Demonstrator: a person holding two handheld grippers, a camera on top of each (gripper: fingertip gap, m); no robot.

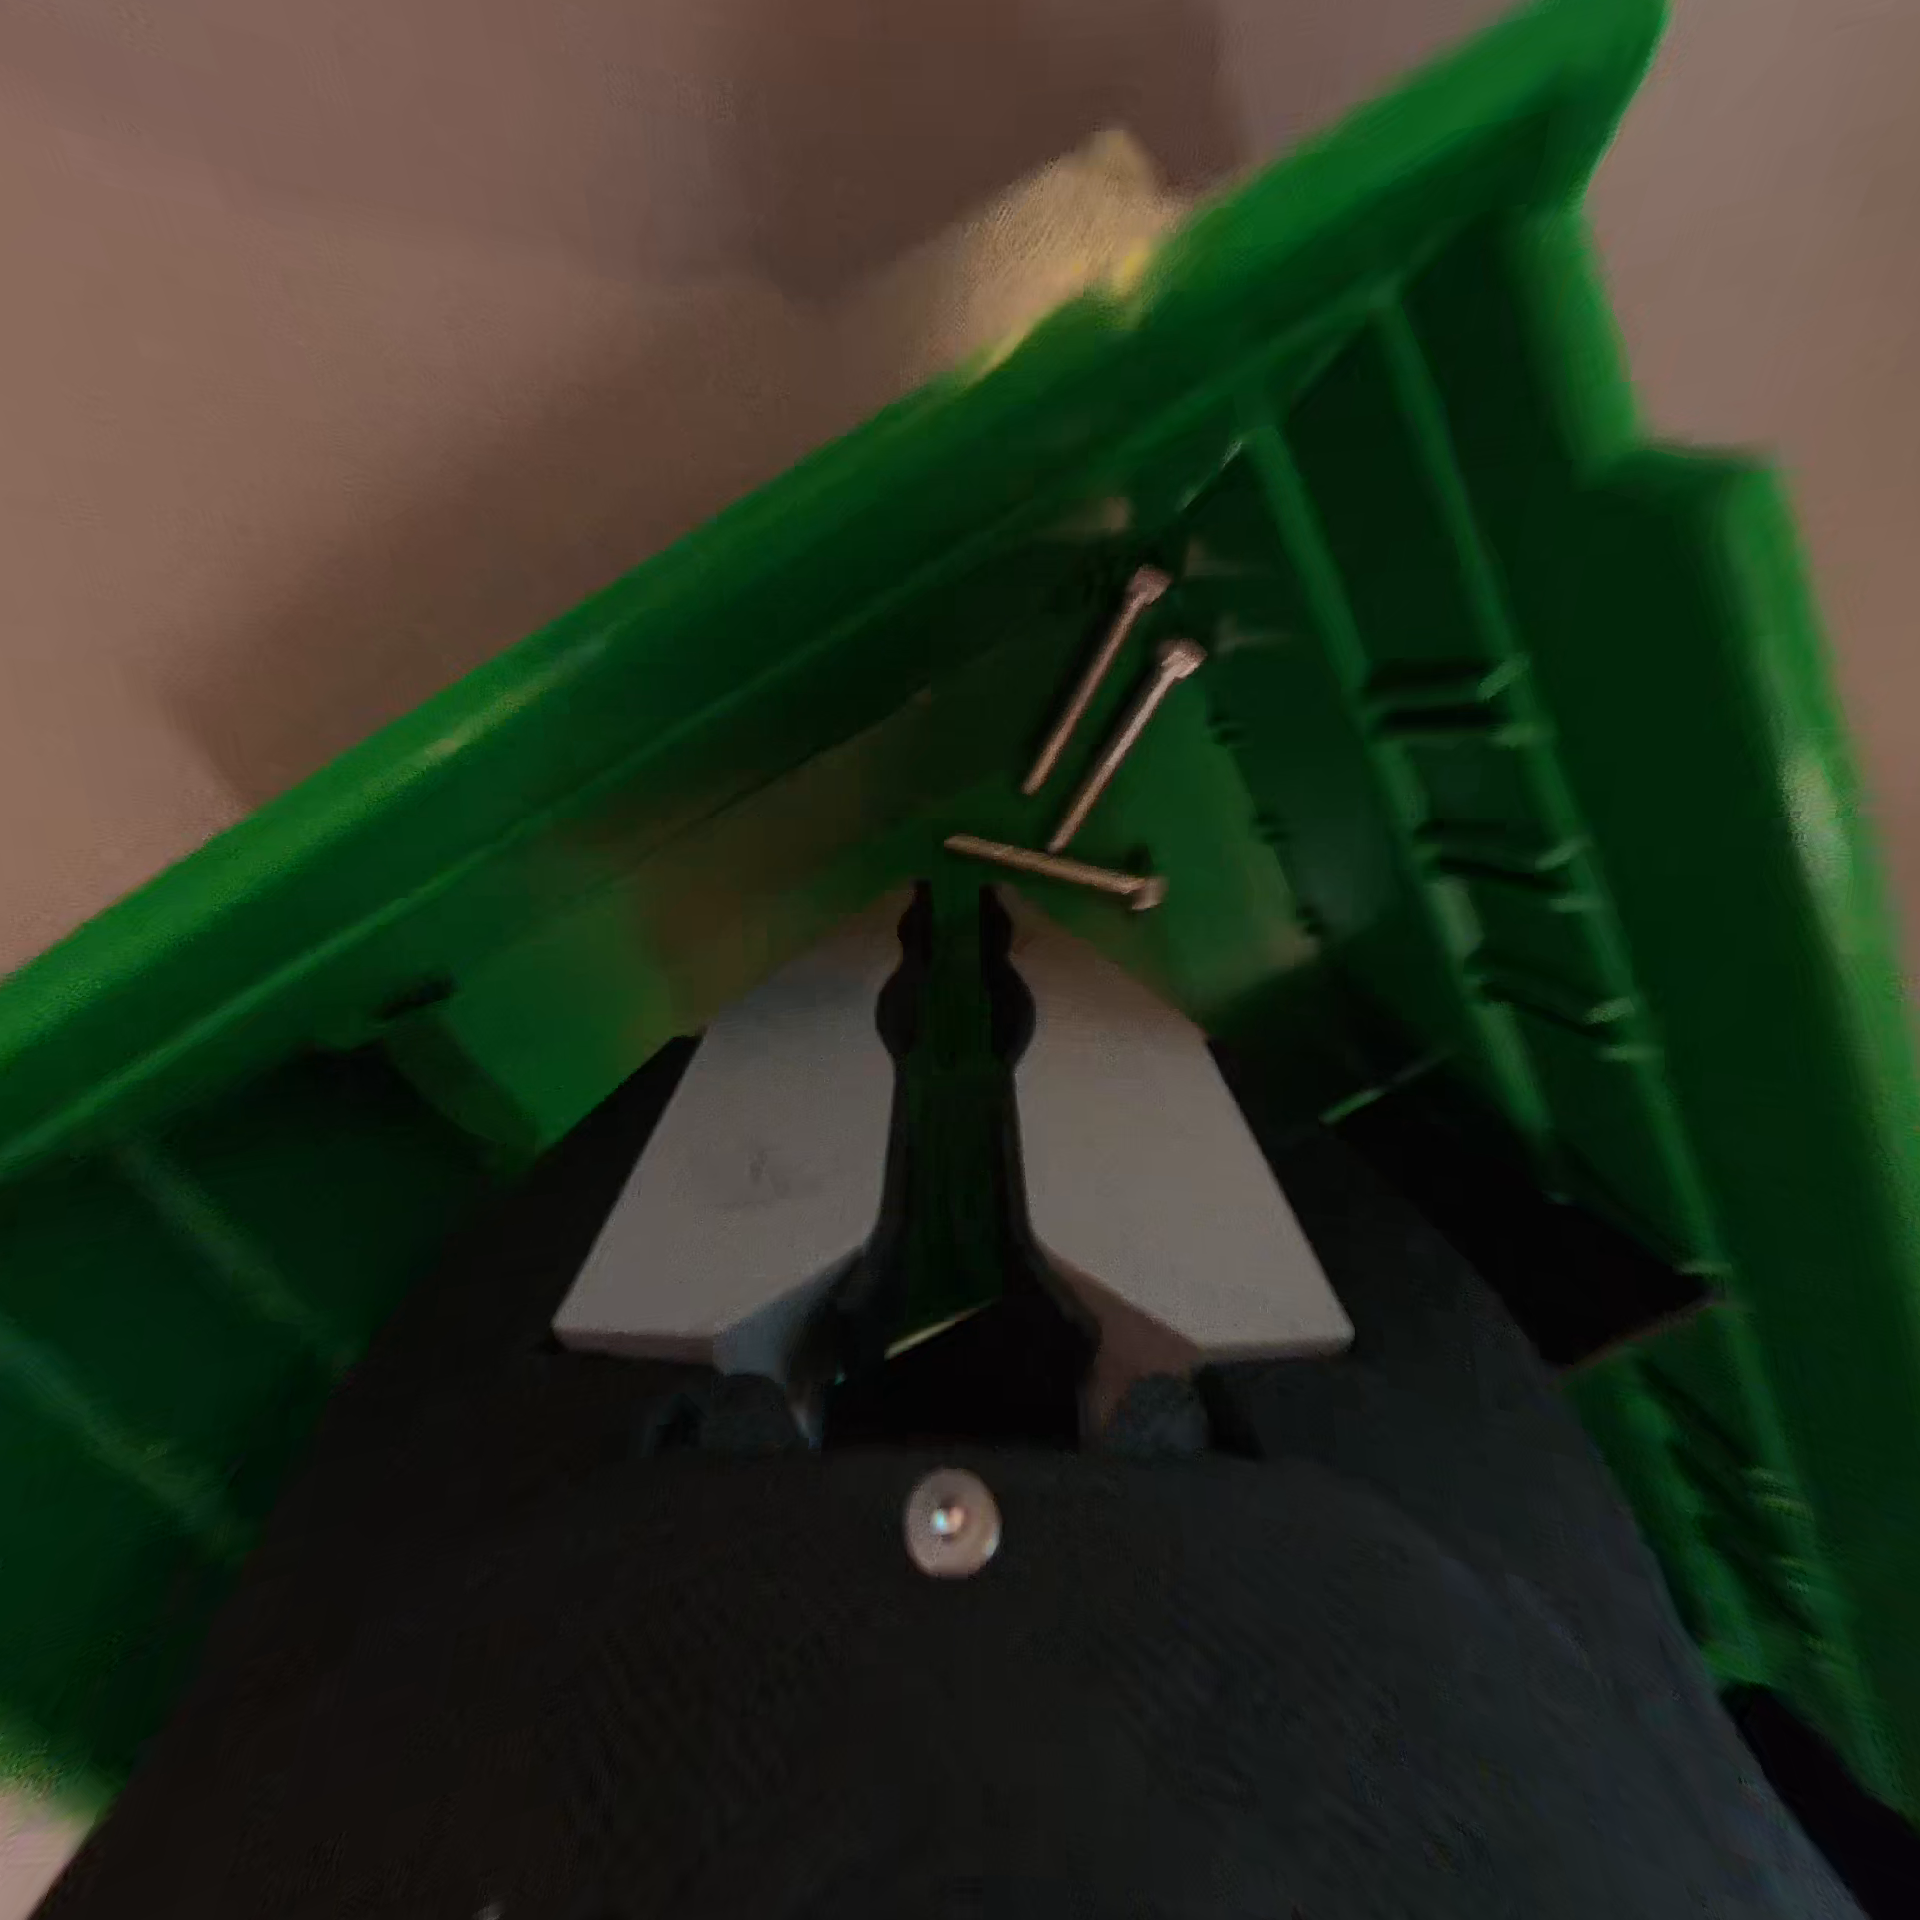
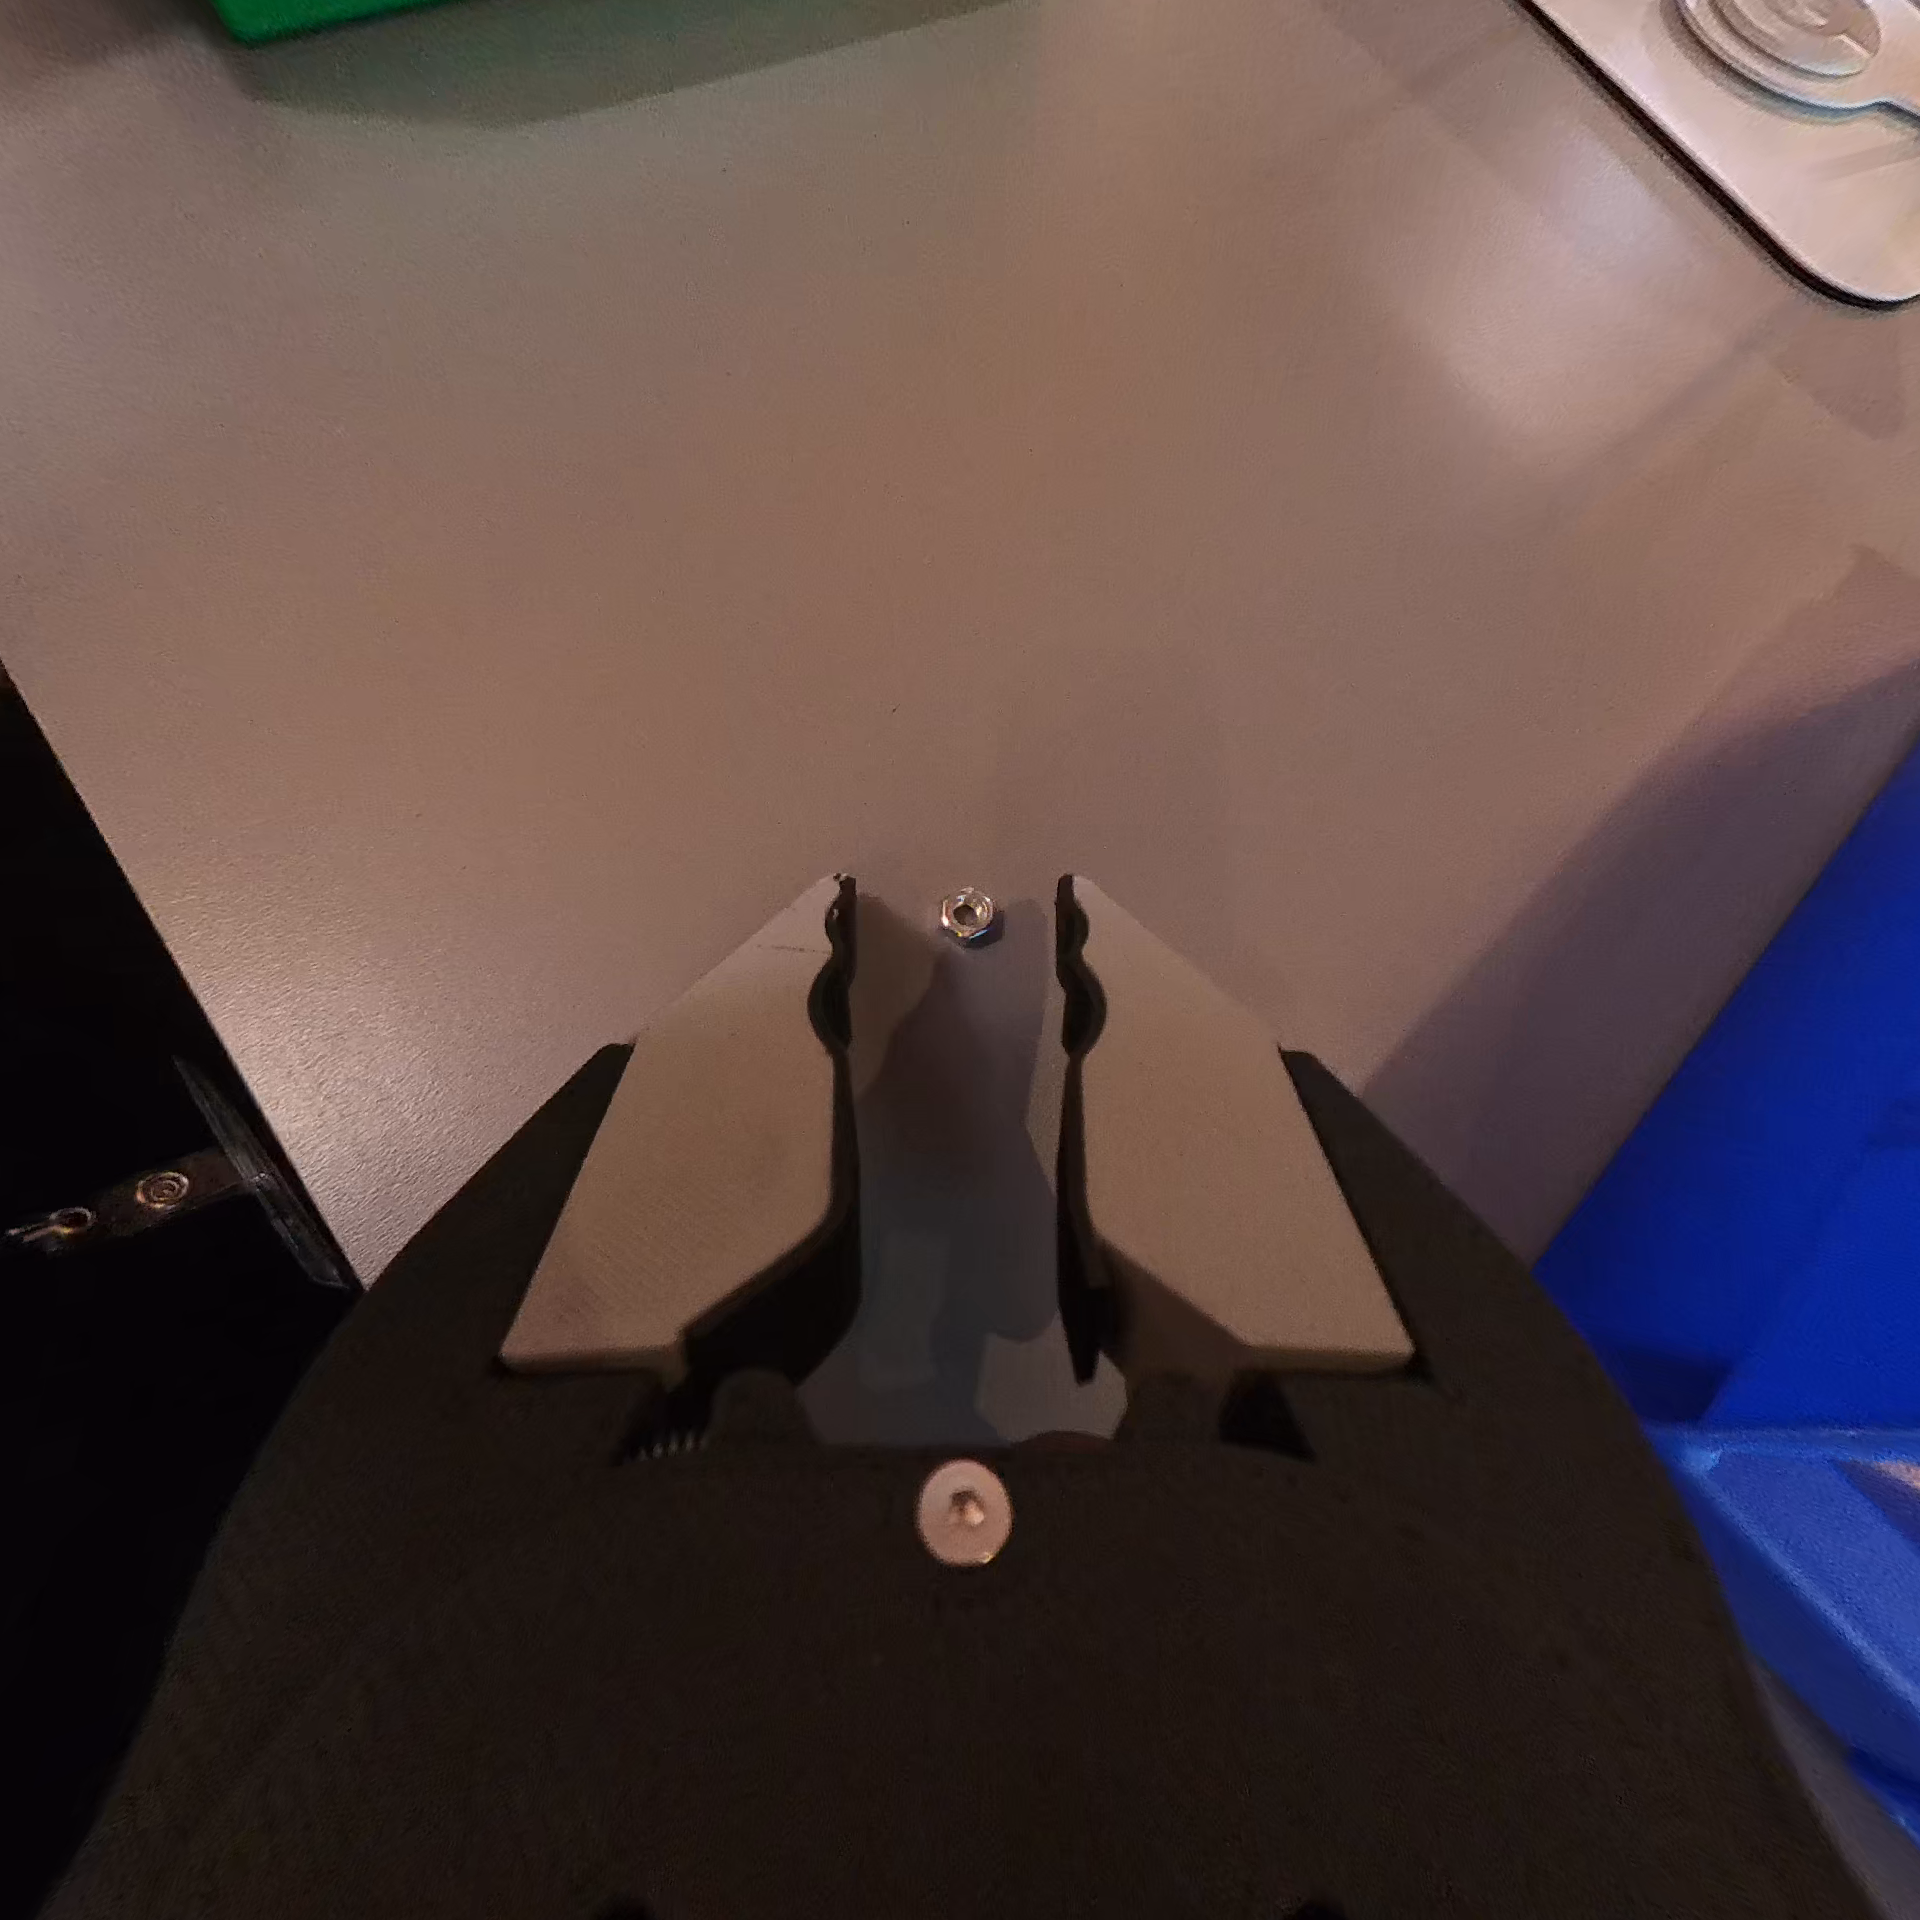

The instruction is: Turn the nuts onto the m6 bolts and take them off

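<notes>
The left wrist view is blurred by motion. A green plastic bin (image 1: 727, 748) fills it, and three long silver bolts (image 1: 1117, 743) lie on its floor. My left gripper (image 1: 951, 909) hovers over the bin with its jaws a narrow gap apart and nothing between them. One bolt (image 1: 1055, 871) lies crosswise just beyond its tips. In the right wrist view a small silver hex nut (image 2: 966, 920) lies flat on the grey table (image 2: 727, 520). My right gripper (image 2: 954, 896) is open and low over the table, with the nut between its fingertips, untouched.
A blue bin (image 2: 1756, 1299) stands close on the right of the right gripper. A metal plate with a round part (image 2: 1766, 114) lies at the far right. A corner of the green bin (image 2: 343, 16) shows at the top left. The table's edge (image 2: 156, 935) drops off at the left. My right fingertips sit around 40 cm from my left ones.
</notes>
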